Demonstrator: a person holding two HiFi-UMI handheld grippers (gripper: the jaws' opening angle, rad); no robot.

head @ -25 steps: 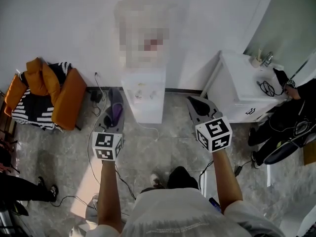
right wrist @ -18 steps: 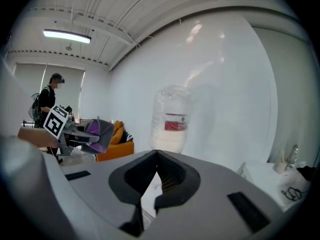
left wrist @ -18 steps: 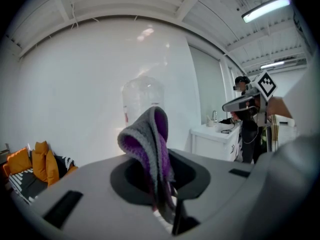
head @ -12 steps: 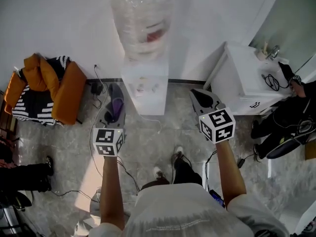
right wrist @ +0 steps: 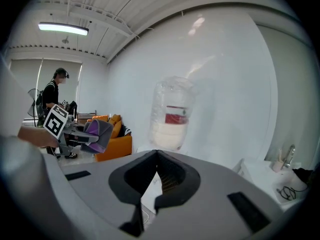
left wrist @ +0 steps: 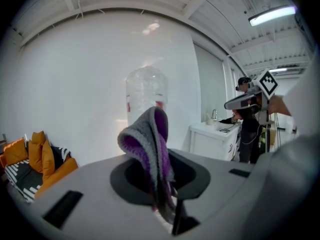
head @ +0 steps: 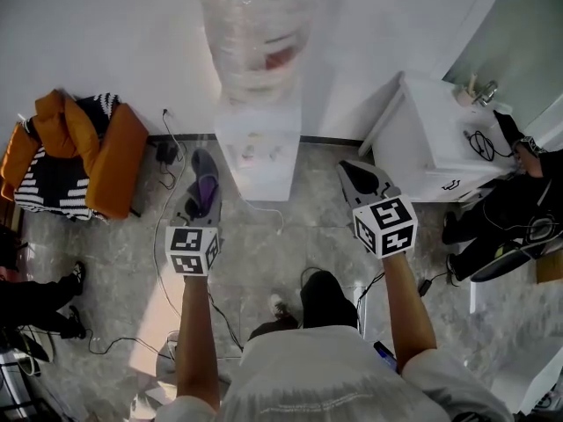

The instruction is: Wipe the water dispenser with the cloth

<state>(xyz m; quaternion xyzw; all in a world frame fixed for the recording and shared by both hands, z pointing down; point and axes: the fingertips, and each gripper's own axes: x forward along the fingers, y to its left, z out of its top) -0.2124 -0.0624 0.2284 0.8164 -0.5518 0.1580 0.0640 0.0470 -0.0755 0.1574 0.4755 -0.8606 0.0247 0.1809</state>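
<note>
Cloth: pinched upright in closed left gripper; loose fold may slip under wiping pressure
Right gripper: jaws together, empty
Dispenser: ahead by wall, well apart; hard push could rock bottle
Cables: underfoot; trip risk

No word, number or brand can be read in any of the views. A red label is seen on the bottle of the water dispenser, but its print is too small and too blurred to be made out. On the marker cube of the left gripper and the marker cube of the right gripper, only black-and-white square patterns are shown, without letters or digits.
</note>
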